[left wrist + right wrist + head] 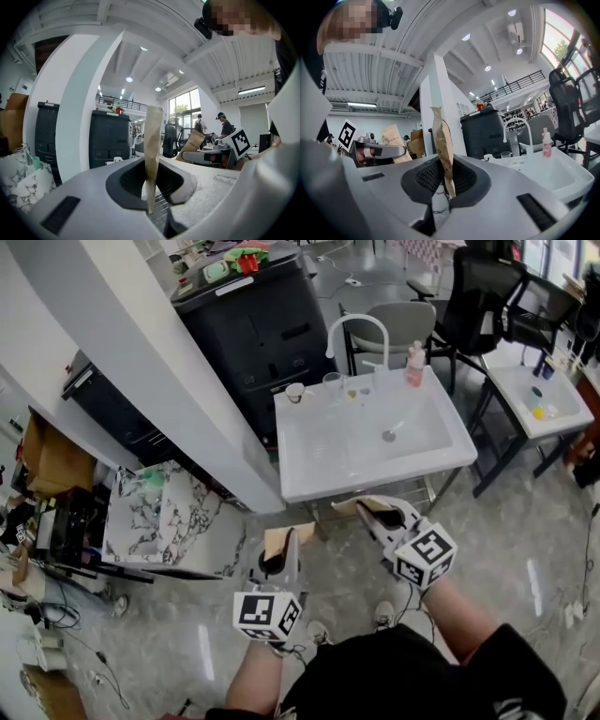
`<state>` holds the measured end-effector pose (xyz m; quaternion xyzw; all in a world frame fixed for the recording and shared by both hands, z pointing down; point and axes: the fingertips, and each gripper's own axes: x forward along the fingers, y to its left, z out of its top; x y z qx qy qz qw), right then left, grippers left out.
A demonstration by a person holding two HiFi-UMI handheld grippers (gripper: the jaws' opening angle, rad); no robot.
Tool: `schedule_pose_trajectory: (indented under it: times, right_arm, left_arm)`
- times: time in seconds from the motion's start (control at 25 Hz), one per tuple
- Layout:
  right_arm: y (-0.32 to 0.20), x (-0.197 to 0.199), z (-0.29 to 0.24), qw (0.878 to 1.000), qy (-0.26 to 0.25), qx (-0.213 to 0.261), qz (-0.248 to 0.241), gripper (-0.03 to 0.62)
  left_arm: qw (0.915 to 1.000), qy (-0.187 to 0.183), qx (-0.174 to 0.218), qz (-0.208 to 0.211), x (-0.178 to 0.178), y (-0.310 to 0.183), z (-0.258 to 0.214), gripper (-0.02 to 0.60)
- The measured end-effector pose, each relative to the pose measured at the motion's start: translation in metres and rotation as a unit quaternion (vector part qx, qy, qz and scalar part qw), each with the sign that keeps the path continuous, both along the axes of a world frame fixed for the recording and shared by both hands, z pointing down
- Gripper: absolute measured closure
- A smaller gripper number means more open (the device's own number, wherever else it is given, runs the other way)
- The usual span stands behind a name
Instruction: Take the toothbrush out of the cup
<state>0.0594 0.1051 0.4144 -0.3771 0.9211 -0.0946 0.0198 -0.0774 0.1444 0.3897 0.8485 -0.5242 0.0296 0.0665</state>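
The left gripper (286, 538) hangs in front of the white sink (309, 474), its brown-wrapped jaws pressed together on nothing. On the sink's back rim stand a small white cup (295, 391) with a dark inside and, just to its right, a clear cup (333, 382), left of the white faucet (356, 329). The toothbrush is too small to make out. The right gripper (375, 507), near the sink's front edge, likewise has its jaws closed and empty.

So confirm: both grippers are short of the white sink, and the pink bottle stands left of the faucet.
No: the pink bottle stands right of the faucet, as the head view shows. The left gripper and right gripper are short of the white sink.
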Motion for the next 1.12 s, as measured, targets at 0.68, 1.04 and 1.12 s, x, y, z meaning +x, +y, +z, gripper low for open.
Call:
schedule_pose_trajectory:
  times: [0.68, 1.04, 1.12]
  right_arm:
    - [0.054, -0.072, 0.007, 0.994, 0.043, -0.013, 0.1, 0.566]
    - [0.052, -0.069, 0.011, 0.994, 0.045, -0.017, 0.095, 0.568]
    - [0.05, -0.065, 0.01, 0.995, 0.042, -0.016, 0.091, 0.568]
  left_arm:
    - [0.9953, 0.043, -0.007, 0.087, -0.082, 0.011, 0.012, 0.546]
    - [0.9951, 0.044, -0.015, 0.088, -0.075, 0.011, 0.018, 0.546]
    - [0.9953, 0.042, -0.015, 0.087, -0.07, 0.01, 0.016, 0.546]
